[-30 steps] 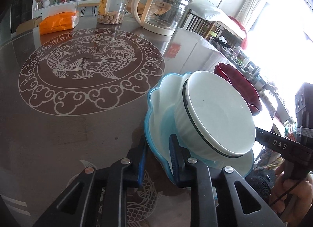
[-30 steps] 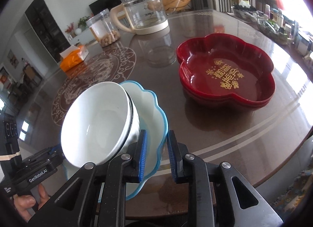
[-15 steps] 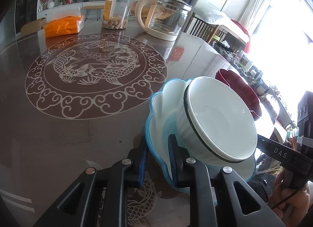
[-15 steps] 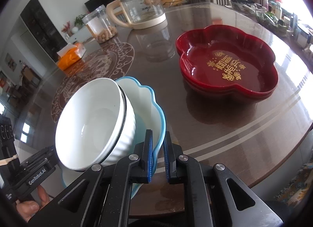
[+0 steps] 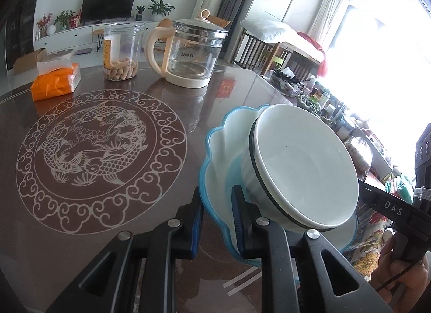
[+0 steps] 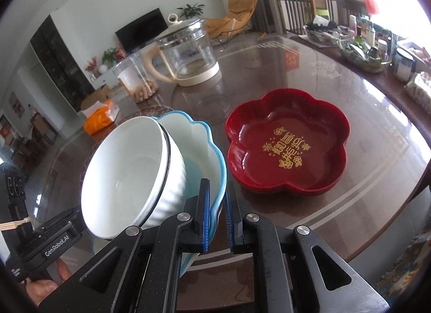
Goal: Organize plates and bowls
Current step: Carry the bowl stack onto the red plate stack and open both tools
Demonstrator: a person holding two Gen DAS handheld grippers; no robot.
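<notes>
While white bowl (image 5: 304, 170) sits tilted in blue plate (image 5: 223, 138), L gripper (image 5: 216, 200) & R gripper (image 6: 216, 200) both pinch plate rim.

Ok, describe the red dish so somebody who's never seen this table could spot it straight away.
Start at the round brown glass-topped table and look nearer than the glass kettle, to the right of the blue scalloped plate that both grippers pinch. The red flower-shaped dish lies flat there, apart from it. It alone is dark red, five-lobed, with gold characters inside.
</notes>
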